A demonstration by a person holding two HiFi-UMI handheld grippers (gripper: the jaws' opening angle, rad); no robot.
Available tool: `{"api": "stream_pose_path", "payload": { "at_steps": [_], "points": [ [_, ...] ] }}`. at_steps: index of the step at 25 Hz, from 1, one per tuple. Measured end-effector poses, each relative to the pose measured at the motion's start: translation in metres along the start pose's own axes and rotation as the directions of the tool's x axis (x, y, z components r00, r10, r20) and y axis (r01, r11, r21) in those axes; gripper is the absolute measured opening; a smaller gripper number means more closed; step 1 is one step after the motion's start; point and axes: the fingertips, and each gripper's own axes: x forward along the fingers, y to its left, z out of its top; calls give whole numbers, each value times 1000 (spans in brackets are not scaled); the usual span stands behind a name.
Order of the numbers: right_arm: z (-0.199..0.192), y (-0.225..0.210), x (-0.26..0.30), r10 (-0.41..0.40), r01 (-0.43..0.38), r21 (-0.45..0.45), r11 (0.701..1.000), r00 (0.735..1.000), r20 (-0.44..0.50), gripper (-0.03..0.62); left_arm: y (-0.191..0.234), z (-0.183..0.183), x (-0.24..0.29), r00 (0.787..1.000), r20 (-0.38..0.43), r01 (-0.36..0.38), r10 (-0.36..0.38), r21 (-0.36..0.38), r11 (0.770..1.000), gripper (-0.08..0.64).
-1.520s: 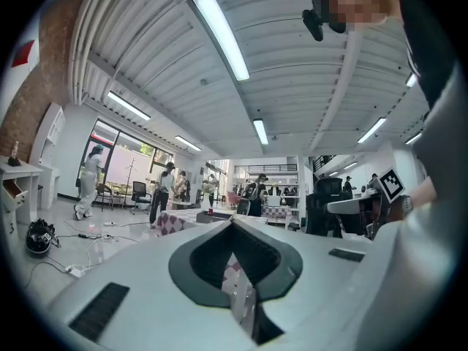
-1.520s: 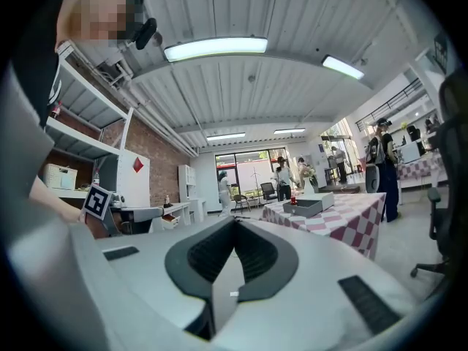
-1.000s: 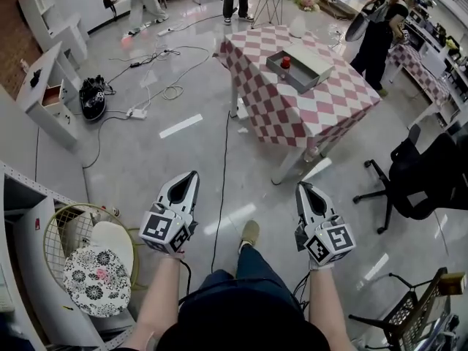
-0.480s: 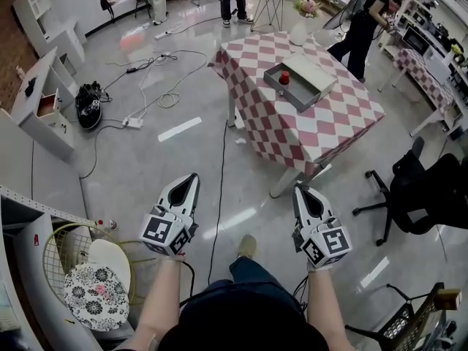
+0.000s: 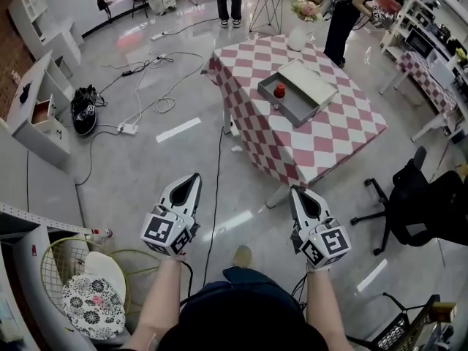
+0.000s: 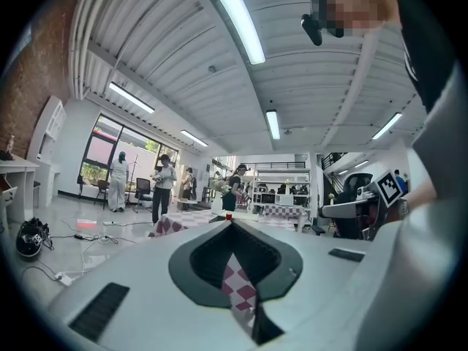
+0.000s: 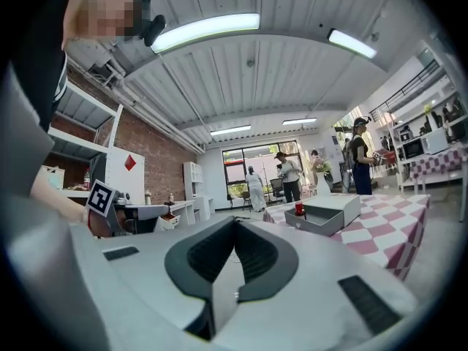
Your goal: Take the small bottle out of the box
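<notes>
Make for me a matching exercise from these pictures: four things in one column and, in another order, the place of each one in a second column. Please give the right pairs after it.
Things
1. small bottle
2. box
3. office chair
4. right claw

Places
A. on the floor, to the right of the checked table
B. on top of the table
C. above the floor, short of the table, shut and empty
D. inside the box, near one corner

Pairs: 1-D, 2-B, 3-A, 4-C
</notes>
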Motion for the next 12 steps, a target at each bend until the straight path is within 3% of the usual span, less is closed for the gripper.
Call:
{"api": "stream_pose_path", "payload": {
  "at_steps": [12],
  "points": [
    [5, -64, 41, 8, -8, 0, 1000, 1000, 0, 5, 3, -8, 84, 1000, 1, 27, -27, 1, 1000, 3]
  ]
}}
